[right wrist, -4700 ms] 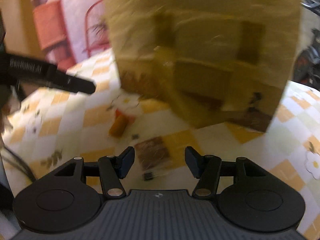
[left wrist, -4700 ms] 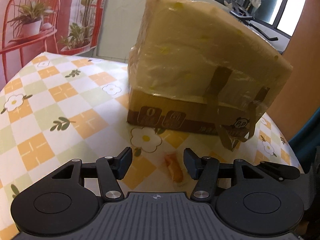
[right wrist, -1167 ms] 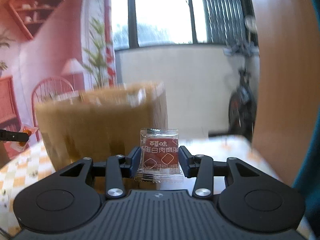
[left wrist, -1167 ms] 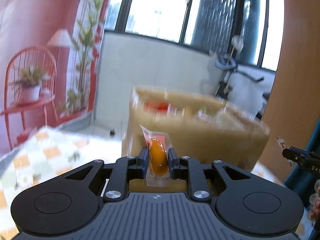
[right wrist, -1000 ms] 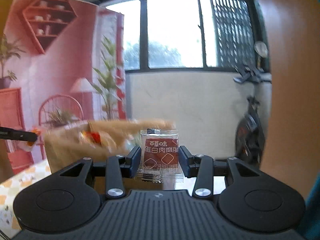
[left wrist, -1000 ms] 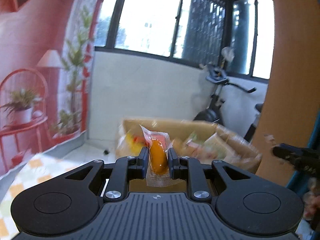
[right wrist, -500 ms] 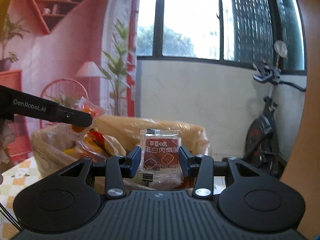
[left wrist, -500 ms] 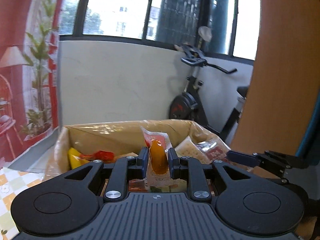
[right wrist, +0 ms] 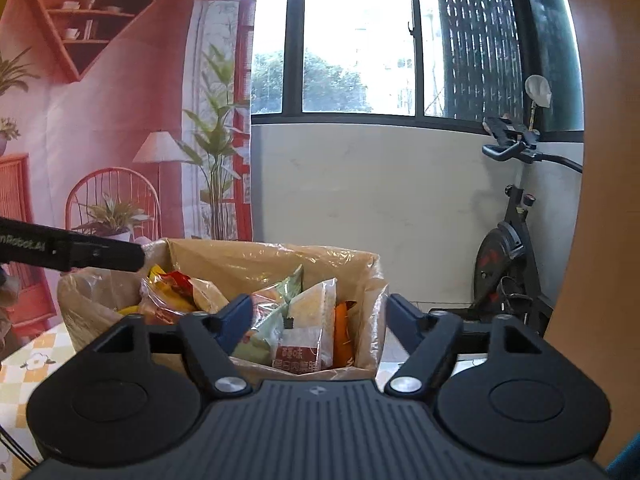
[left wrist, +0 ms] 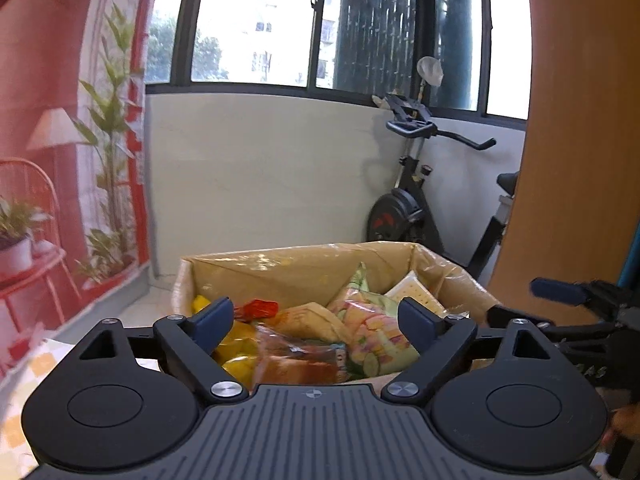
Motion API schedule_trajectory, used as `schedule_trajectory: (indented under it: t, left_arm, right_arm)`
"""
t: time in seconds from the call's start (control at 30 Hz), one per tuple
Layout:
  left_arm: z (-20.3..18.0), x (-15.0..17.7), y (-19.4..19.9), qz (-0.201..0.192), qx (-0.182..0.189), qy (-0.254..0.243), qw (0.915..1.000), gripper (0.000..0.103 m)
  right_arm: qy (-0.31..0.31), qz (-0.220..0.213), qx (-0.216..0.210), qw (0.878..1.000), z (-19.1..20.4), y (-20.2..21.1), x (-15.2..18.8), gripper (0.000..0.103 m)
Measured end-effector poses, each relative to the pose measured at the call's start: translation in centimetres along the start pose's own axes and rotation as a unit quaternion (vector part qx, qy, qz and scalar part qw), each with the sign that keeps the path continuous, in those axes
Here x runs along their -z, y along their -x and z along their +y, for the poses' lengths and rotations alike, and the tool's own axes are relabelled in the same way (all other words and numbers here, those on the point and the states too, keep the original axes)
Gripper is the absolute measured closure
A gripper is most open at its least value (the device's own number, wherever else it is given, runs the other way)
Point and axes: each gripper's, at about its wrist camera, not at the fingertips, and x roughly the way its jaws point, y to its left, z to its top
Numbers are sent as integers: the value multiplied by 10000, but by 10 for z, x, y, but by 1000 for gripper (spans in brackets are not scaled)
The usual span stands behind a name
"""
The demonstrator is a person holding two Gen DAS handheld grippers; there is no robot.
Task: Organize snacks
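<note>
A cardboard box lined with a plastic bag (left wrist: 304, 266) stands open and holds several snack packets. It also shows in the right wrist view (right wrist: 256, 258). My left gripper (left wrist: 316, 322) is open and empty above the box's near edge. My right gripper (right wrist: 318, 318) is open and empty above the box. The red-brown snack packet (right wrist: 298, 354) lies in the box just below the right gripper. The orange snack packet is not told apart among the packets in the left wrist view.
The left gripper's finger (right wrist: 80, 254) reaches over the box's left rim in the right wrist view. The right gripper shows at the right of the left wrist view (left wrist: 576, 312). A checkered tablecloth (right wrist: 28, 364) lies under the box. An exercise bike (left wrist: 424, 200) stands behind.
Both grippers have opened and let go of their packets. The red-brown packet has dropped into the box. The orange packet is gone from the left gripper.
</note>
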Motion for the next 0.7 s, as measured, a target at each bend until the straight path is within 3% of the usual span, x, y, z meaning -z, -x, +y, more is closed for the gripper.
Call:
schedule_trajectory:
  t: [0.13,0.27,0.5,0.7]
  left_arm:
    - [2,0,21,-78,-162,-54,9998,8]
    - [5,1,41,-132,-381,37,9992,6]
    - [-1,3,82,-275,-858,-17,9959,6]
    - [-12,3,128,-463,-902,91,9948,6]
  right_arm:
    - [-148,-65,3,9999,4,15,-6,6]
    - [-367,-114,-61,9992,8,31,-11,0]
    - [-328,-188,154,9992,31,66,-21,0]
    - [-410,-164,48,9990,47,103,-27,0]
